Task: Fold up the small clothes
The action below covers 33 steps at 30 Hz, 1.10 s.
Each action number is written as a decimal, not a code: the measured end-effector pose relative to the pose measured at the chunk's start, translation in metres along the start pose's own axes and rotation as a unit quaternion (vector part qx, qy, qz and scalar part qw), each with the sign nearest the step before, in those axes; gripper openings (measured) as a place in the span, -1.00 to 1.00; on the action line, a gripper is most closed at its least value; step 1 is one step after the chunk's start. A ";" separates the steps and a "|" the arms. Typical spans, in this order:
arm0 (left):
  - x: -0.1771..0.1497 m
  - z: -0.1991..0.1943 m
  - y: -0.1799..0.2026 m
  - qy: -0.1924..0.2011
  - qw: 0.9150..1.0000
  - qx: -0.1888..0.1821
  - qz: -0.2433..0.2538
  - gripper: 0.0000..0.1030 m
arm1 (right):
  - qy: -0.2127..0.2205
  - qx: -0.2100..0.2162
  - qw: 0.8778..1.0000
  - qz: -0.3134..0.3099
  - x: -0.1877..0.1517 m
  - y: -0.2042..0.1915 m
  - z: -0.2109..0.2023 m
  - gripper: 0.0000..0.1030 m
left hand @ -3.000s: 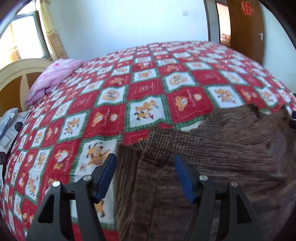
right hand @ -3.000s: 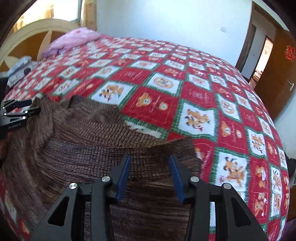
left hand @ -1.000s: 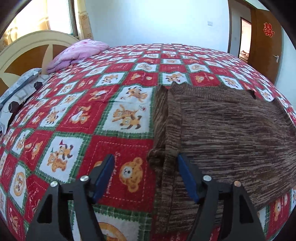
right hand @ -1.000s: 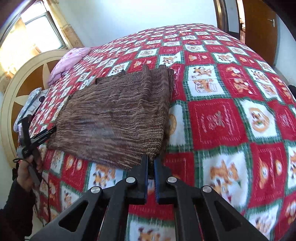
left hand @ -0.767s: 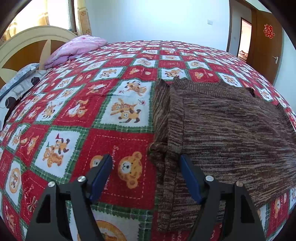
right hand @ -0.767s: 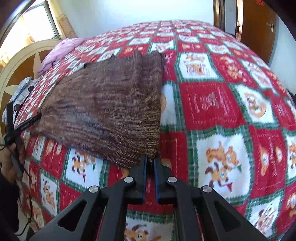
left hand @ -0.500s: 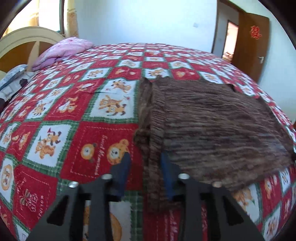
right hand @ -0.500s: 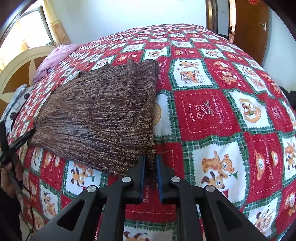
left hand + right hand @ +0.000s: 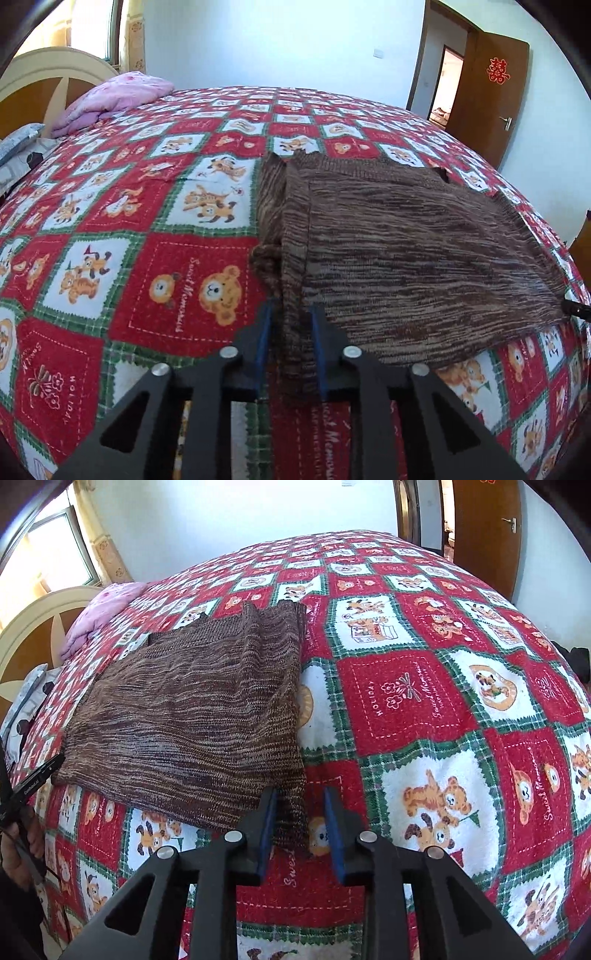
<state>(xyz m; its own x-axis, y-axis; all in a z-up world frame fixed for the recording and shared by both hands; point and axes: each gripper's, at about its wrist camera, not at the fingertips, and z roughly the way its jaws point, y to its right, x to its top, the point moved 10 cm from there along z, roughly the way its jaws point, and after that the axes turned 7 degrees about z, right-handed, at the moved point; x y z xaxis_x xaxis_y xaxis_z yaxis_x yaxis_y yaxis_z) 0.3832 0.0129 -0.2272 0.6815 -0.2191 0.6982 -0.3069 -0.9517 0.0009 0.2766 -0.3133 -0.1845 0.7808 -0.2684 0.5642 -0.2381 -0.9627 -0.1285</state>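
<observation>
A brown striped knit garment [image 9: 406,243] lies folded flat on the red, white and green bear-print bedspread [image 9: 147,229]. In the left wrist view my left gripper [image 9: 290,347] is shut on the garment's near left corner, with a strip of knit pinched between its blue pads. In the right wrist view the garment [image 9: 207,709] lies left of centre. My right gripper [image 9: 301,819] is at its near right corner. Its jaws are opening, and the knit edge lies loose between them, close to the left pad. The other gripper's tip [image 9: 40,775] shows at the far left.
A pink pillow [image 9: 114,96] and a cream and wood headboard [image 9: 33,85] stand at the bed's far left. A brown door [image 9: 495,88] is open at the right. A hand [image 9: 26,845] holds the left tool. Bare bedspread [image 9: 461,720] stretches right of the garment.
My left gripper went from wide open to shut on the garment's left corner. My right gripper, which was shut on the right corner, has spread its jaws and let the knit go.
</observation>
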 end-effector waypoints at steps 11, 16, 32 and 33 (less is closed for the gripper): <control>-0.006 -0.020 -0.002 0.012 0.999 -0.029 -0.013 -0.90 | 0.002 -0.004 1.000 -0.010 -0.007 0.002 -0.008 -0.48; -0.011 -0.020 0.002 0.010 1.000 -0.021 -0.005 -0.90 | 0.035 -0.032 0.999 -0.026 0.003 -0.003 -0.017 -0.47; -0.020 -0.026 -0.008 0.015 1.000 0.018 -0.012 0.03 | 0.028 0.001 0.991 -0.133 0.027 -0.116 0.006 -0.24; -0.021 -0.025 -0.009 0.014 1.000 0.022 -0.013 0.11 | 0.032 0.012 0.989 -0.144 0.028 -0.133 0.008 -0.24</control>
<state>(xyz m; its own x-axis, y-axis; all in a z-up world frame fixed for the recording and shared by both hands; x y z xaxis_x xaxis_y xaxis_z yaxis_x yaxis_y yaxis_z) 0.3554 0.0317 -0.2239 0.6692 -0.1890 0.7187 -0.2599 -0.9656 -0.0119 0.3346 -0.1932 -0.1576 0.7759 0.0192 0.6306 0.0037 -0.9997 0.0259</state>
